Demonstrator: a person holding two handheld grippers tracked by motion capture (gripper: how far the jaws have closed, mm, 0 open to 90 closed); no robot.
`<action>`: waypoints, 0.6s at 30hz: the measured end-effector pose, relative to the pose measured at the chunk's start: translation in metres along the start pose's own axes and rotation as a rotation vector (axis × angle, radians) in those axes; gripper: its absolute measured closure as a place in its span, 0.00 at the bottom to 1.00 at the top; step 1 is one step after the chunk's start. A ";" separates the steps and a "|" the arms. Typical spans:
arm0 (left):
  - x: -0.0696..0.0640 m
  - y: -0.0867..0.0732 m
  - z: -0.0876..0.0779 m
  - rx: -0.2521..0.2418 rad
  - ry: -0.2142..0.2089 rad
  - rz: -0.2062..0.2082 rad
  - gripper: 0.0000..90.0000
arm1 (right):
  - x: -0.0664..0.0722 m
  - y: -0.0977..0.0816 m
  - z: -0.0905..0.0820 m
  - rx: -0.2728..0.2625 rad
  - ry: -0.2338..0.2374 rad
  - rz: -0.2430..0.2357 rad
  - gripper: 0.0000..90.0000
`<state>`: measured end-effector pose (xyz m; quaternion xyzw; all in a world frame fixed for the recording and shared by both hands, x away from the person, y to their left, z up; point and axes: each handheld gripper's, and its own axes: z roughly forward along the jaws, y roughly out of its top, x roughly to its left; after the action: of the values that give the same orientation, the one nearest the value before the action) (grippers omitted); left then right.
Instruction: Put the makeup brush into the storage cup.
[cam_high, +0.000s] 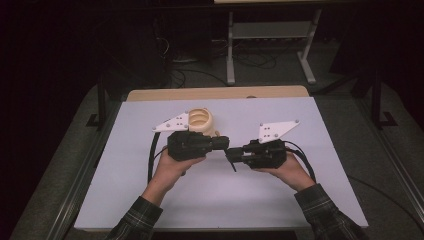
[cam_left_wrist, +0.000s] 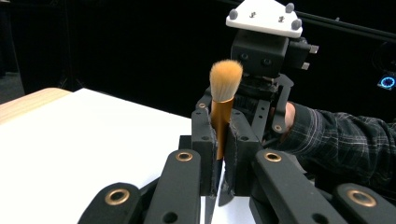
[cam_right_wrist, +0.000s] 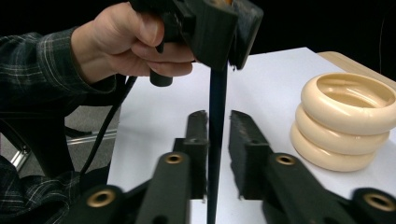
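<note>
White-topped table (cam_high: 300, 200) with a wooden far edge, ribbed cream holder (cam_high: 201, 121) standing on it

High view: above my side, facing forward and down at table (cam_high: 300, 200).
Gripper views: close along my jaws, facing each other; both share brush (cam_left_wrist: 223, 100).

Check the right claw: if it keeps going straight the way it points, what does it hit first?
Most likely the brush handle, which already stands in the gap of the right claw. Straight beyond that is the left claw, shut on the same brush. The stacked cream rings sit off to one side, out of line.
</note>
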<state>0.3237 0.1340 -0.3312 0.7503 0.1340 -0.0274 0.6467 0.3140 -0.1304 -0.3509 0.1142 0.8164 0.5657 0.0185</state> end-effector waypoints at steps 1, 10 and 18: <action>0.000 0.000 0.000 0.000 0.000 0.000 0.93 | 0.000 0.000 0.000 0.001 -0.005 -0.002 0.77; 0.001 -0.001 -0.005 0.014 0.024 -0.002 0.93 | 0.001 0.000 0.004 0.018 -0.068 0.005 0.28; 0.003 0.000 -0.013 0.013 0.047 -0.005 0.93 | 0.000 -0.003 0.006 0.085 -0.128 0.039 0.14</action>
<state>0.3253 0.1477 -0.3298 0.7547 0.1507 -0.0123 0.6384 0.3141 -0.1255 -0.3563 0.1667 0.8346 0.5222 0.0546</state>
